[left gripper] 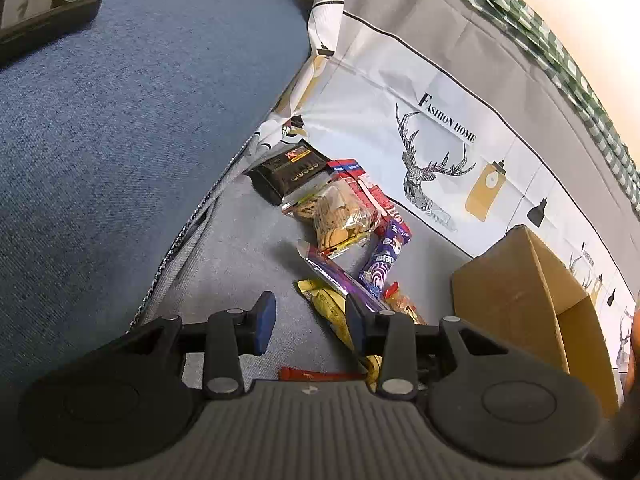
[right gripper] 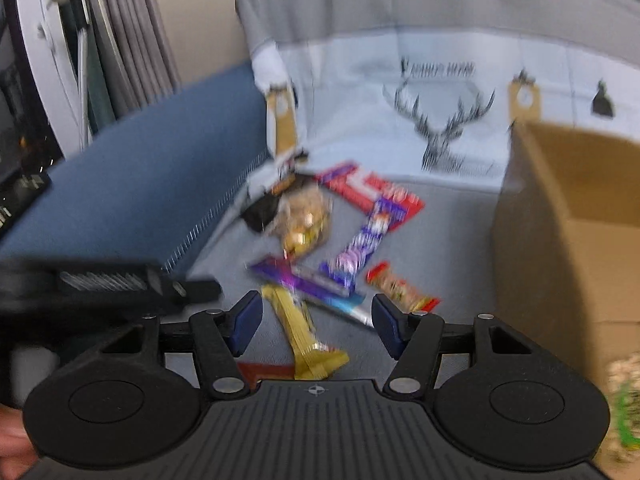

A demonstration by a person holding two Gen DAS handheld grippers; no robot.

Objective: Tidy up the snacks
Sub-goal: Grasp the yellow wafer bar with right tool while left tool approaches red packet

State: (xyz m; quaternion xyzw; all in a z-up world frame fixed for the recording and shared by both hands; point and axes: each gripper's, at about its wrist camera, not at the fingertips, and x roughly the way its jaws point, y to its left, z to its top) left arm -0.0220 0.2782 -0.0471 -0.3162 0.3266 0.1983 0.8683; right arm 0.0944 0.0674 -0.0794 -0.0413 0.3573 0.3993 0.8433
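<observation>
Several snack packets lie in a loose pile on the grey sofa seat (left gripper: 240, 248). They include a black pack (left gripper: 288, 170), a clear cookie bag (left gripper: 340, 212), a red pack (left gripper: 360, 184), purple wrappers (left gripper: 384, 256), a yellow bar (left gripper: 332, 312) and a small red-orange pack (right gripper: 400, 286). My left gripper (left gripper: 310, 320) is open and empty just above the yellow bar. My right gripper (right gripper: 316, 320) is open and empty over the yellow bar (right gripper: 304, 336), in a blurred view. An open cardboard box (left gripper: 520, 300) stands to the right of the pile; the right wrist view shows it too (right gripper: 560, 240).
A blue armrest (left gripper: 140, 120) rises on the left, with a black phone (left gripper: 36, 4) on top. A deer-print cover (left gripper: 432, 152) drapes the sofa back behind the pile. The left gripper's body (right gripper: 100, 284) shows at the left of the right wrist view.
</observation>
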